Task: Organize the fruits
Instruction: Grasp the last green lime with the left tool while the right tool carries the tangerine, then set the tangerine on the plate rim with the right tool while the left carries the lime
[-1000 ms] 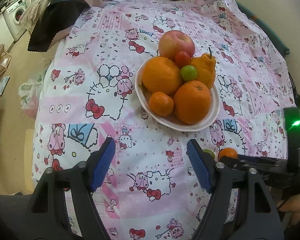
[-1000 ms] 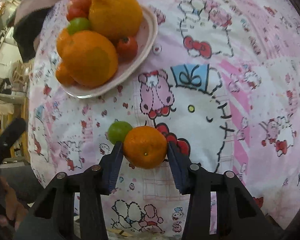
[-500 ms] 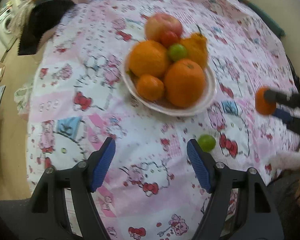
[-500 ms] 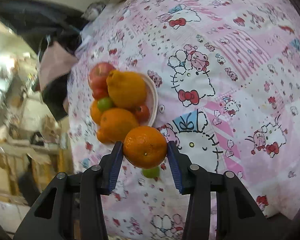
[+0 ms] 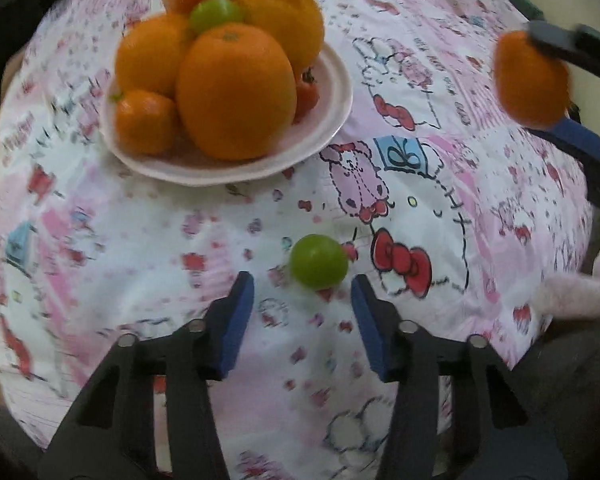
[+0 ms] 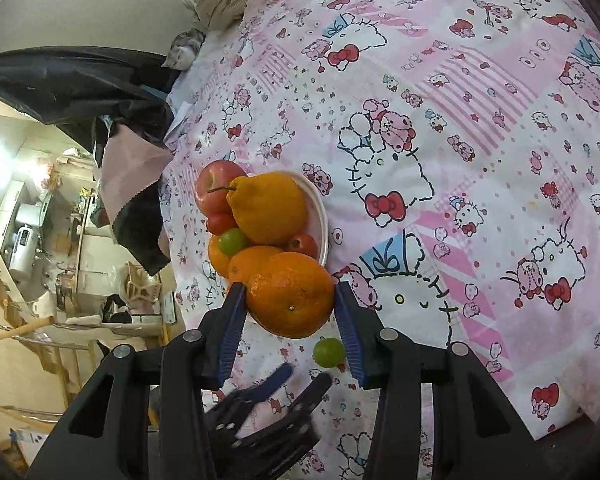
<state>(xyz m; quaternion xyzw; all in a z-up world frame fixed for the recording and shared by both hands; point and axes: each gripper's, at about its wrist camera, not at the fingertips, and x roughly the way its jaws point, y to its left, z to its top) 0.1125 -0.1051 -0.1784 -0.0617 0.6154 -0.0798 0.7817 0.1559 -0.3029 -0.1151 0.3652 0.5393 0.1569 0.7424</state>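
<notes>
The right tongs (image 6: 290, 300) grip an orange (image 6: 291, 294) between both pads, held in the air above the bed's patterned sheet (image 6: 440, 128). The left tongs (image 5: 302, 292) hang over the sheet, jaws closing, with a small green fruit (image 5: 319, 267) lying just ahead of the pads, untouched. Near it, a plate (image 5: 332, 92) holds piled fruit.

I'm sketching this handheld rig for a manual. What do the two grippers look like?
Both match: the left gripper and right gripper have matte black angular arms with cut-out slots and round silver pivot bolts. Their jaws carry flat blue ribbed pads. No cables or markings show. A fuzzy pale pink sleeve appears at one edge.
</notes>
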